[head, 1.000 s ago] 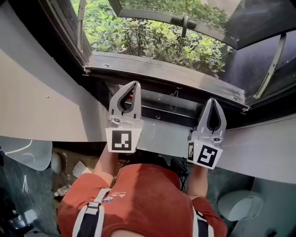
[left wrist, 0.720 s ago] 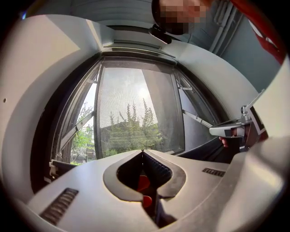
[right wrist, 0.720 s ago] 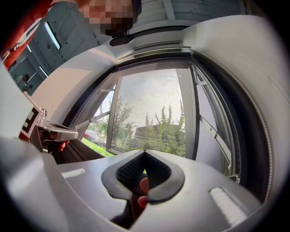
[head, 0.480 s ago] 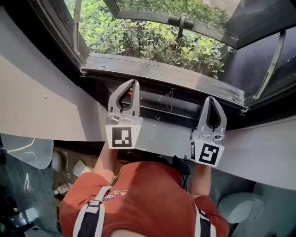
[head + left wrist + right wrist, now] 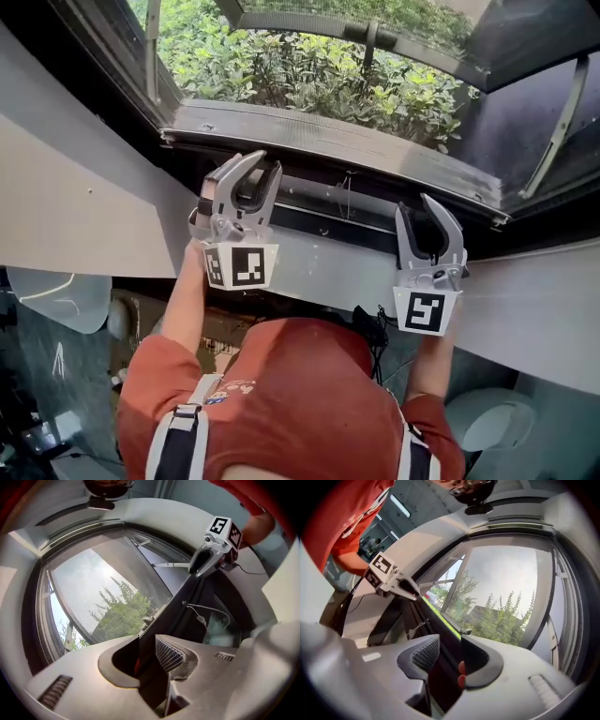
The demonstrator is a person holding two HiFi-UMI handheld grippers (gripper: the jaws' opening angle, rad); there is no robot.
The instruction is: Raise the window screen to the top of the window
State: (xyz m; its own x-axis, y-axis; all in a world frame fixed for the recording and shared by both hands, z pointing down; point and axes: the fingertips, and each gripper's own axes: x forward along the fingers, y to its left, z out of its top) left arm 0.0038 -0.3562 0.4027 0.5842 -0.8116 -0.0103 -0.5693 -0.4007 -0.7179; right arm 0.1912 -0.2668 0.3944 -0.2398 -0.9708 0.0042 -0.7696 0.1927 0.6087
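The mesh window screen ends in a dark bottom bar with a small handle. That bar stands some way above the grey sill, and bushes show unscreened in the gap. Below the sill, my left gripper and right gripper reach onto a dark inner rail of the frame. Both sets of jaws are opening. The rail's edge runs between the fingers, and the ribbed pads stand off it. Each gripper view also shows the other gripper along the rail.
A glass pane swung outward on a metal stay fills the right side. A white wall ledge runs under the window. A thin cable hangs below the rail, with clutter on the floor at the lower left.
Both grippers were shut with their tips at the dark rail; now both have spread their jaws and sunk a little. The left one has rolled to the side.
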